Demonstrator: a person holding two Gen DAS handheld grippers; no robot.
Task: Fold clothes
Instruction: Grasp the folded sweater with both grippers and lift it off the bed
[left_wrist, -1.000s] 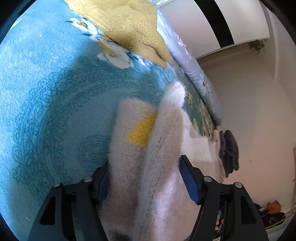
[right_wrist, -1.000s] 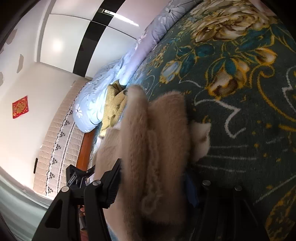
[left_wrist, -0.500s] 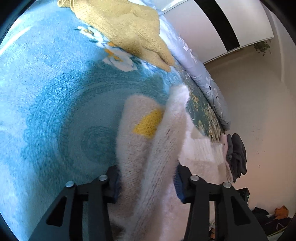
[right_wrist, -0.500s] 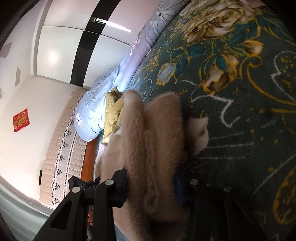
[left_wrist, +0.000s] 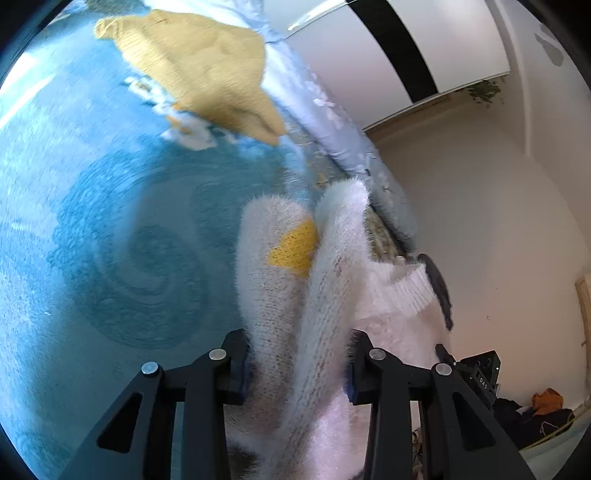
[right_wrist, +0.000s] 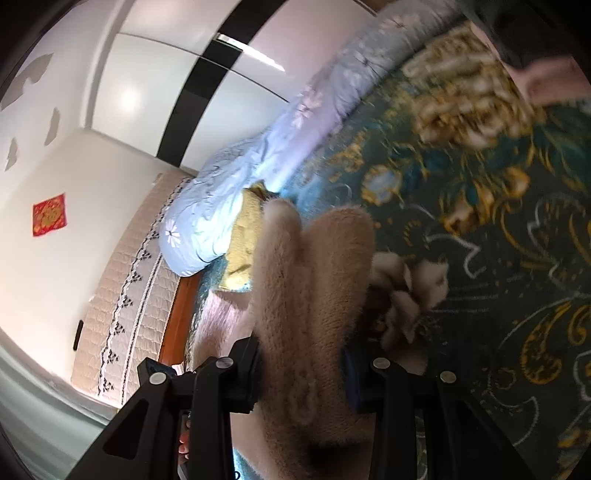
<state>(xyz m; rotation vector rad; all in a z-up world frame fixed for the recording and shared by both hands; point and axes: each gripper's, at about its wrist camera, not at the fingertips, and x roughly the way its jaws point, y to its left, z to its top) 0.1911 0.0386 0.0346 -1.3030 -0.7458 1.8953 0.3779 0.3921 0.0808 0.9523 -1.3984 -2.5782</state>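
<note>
A fluffy white sweater (left_wrist: 295, 295) with a yellow patch is bunched between the fingers of my left gripper (left_wrist: 299, 369), which is shut on it and holds it above the blue floral blanket (left_wrist: 92, 221). Its ribbed cuff hangs to the right. In the right wrist view the same sweater (right_wrist: 314, 295) looks beige in shadow, and my right gripper (right_wrist: 303, 373) is shut on a thick fold of it. A loose part of it lies crumpled on the blanket (right_wrist: 498, 258) just right of the fingers.
A yellow knitted garment (left_wrist: 199, 70) lies on the blanket at the back. A pale blue rolled quilt (right_wrist: 236, 192) runs along the far edge of the bed. Dark clothes (left_wrist: 439, 284) lie at the bed's edge. A quilted headboard (right_wrist: 125, 295) stands at left.
Both grippers have closed tighter on the sweater and lifted it. Both views have swung, so more of the room and wall shows in each.
</note>
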